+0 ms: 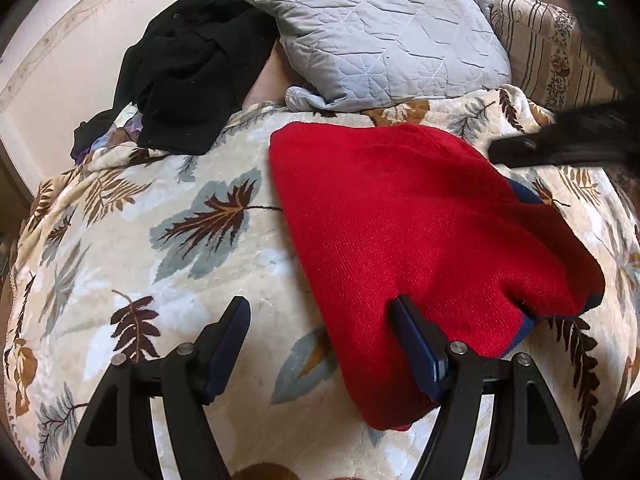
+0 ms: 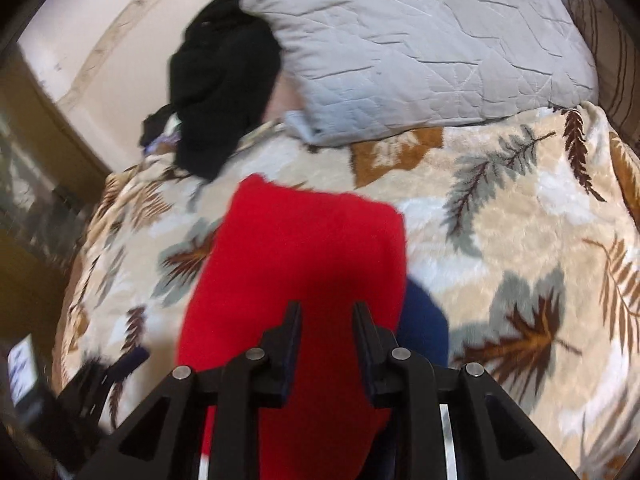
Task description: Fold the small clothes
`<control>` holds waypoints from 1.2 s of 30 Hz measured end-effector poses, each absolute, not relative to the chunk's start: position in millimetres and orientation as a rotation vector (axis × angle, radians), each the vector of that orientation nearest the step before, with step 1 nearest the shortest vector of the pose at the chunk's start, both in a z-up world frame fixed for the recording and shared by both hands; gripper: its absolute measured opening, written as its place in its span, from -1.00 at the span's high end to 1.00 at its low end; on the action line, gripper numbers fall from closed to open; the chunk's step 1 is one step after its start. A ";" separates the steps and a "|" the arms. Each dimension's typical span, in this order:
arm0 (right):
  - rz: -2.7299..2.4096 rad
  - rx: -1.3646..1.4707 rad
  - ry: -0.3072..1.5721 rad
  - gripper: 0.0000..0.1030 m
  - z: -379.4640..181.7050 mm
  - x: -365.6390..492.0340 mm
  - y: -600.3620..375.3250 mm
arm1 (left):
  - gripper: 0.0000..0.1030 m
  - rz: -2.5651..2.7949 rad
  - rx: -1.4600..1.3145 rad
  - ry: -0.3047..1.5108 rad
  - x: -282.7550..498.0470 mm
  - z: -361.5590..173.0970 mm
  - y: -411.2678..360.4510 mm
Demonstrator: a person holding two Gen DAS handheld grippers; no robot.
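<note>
One red knitted garment (image 1: 404,240) lies folded on the leaf-patterned blanket (image 1: 132,240) of the bed, filling the centre and lower right of the left wrist view, a dark blue layer (image 1: 524,196) peeping out along its right and lower edges. The left tongs (image 1: 320,312) stand spread at the bottom of that frame; the right-hand finger touches the garment's near edge, the left-hand finger sits over bare blanket, and nothing is pinched. To the left of the garment the blanket is open as far as its rumpled edge at the frame's left side.

In the blurred right wrist view the right tongs (image 2: 326,316) hover over the red garment (image 2: 296,264) at lower centre, jaws a narrow gap apart with no cloth visibly between them. Open blanket (image 2: 520,240) stretches across the right half of that frame.

At the top sits one grey quilted pillow (image 1: 384,40), one black clothes heap (image 1: 192,68) at upper left, and one striped floral cushion (image 1: 548,52) at upper right
</note>
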State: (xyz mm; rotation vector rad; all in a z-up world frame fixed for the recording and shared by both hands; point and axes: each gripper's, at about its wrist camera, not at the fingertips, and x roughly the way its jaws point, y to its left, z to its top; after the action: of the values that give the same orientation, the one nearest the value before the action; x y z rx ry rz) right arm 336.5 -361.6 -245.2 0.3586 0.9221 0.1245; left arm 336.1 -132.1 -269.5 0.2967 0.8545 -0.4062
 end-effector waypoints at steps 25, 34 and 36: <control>0.071 0.260 1.003 0.50 -301.6 330.9 -351.7 | -0.47 -0.414 0.316 0.847 329.8 -274.0 -130.8; 0.105 0.306 0.964 0.46 -277.7 318.1 -356.2 | -0.48 -0.401 0.333 0.829 324.4 -258.6 -127.3; 0.116 0.331 0.902 0.44 -264.2 315.9 -359.9 | -0.48 -0.399 0.320 0.807 325.2 -248.5 -124.0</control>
State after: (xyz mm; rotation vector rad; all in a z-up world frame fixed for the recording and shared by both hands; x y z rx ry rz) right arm 315.9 -359.9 -264.2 0.3314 0.9016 0.1159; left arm 325.2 -124.0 -248.5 0.3198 0.8065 -0.3988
